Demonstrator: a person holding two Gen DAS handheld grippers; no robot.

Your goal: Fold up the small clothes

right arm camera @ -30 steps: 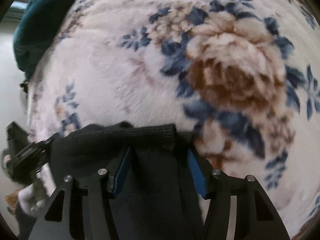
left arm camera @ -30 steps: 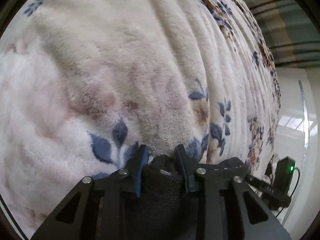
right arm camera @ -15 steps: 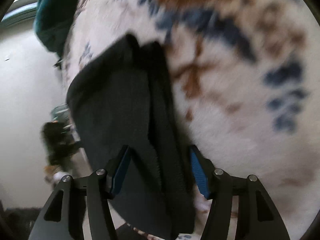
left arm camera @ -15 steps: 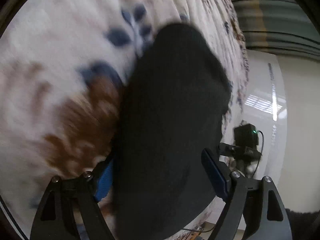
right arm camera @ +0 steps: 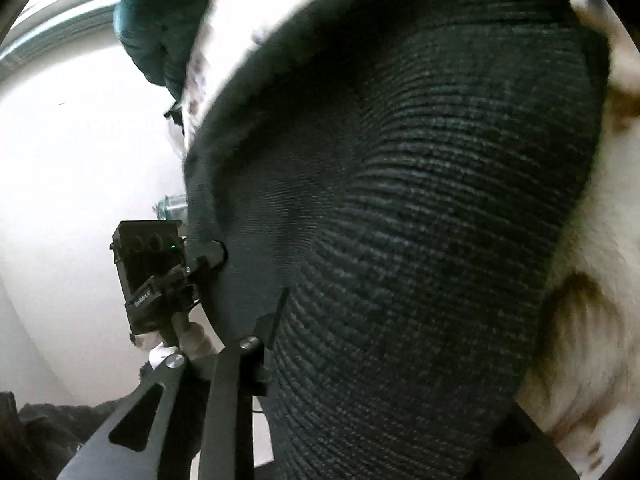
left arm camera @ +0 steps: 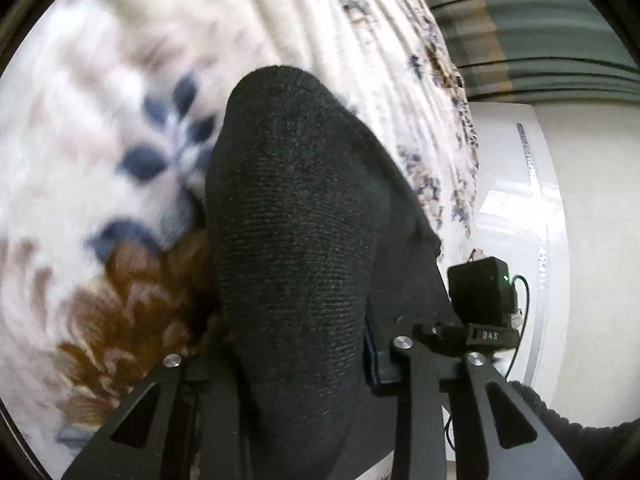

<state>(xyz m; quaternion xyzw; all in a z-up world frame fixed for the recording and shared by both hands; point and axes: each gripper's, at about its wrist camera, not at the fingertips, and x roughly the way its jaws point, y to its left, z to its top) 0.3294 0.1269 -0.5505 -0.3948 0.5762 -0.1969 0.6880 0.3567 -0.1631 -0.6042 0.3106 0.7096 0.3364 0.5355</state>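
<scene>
A black knit sock [left arm camera: 296, 248] fills the middle of the left wrist view, lying over the floral fleece blanket [left arm camera: 100, 128]. My left gripper [left arm camera: 280, 360] has its jaws on either side of the sock and is shut on it. In the right wrist view the same sock [right arm camera: 420, 220] covers most of the frame. My right gripper [right arm camera: 380, 380] holds it too; only its left finger [right arm camera: 256, 352] shows, the right one is hidden by the fabric. The other gripper's body [right arm camera: 148, 276] is at the left.
The cream blanket with blue and brown flowers [right arm camera: 592, 320] lies under the sock. A dark teal garment [right arm camera: 160, 20] sits at the blanket's far edge. White floor [left arm camera: 520, 200] and grey-green curtains [left arm camera: 520, 40] lie beyond the bed edge. The other gripper's black body [left arm camera: 480, 292] is close at the right.
Both grippers have lifted the sock off the blanket and swung it up. The left gripper opened half a second ago and has closed on the sock again. The sock now fills more of the right view.
</scene>
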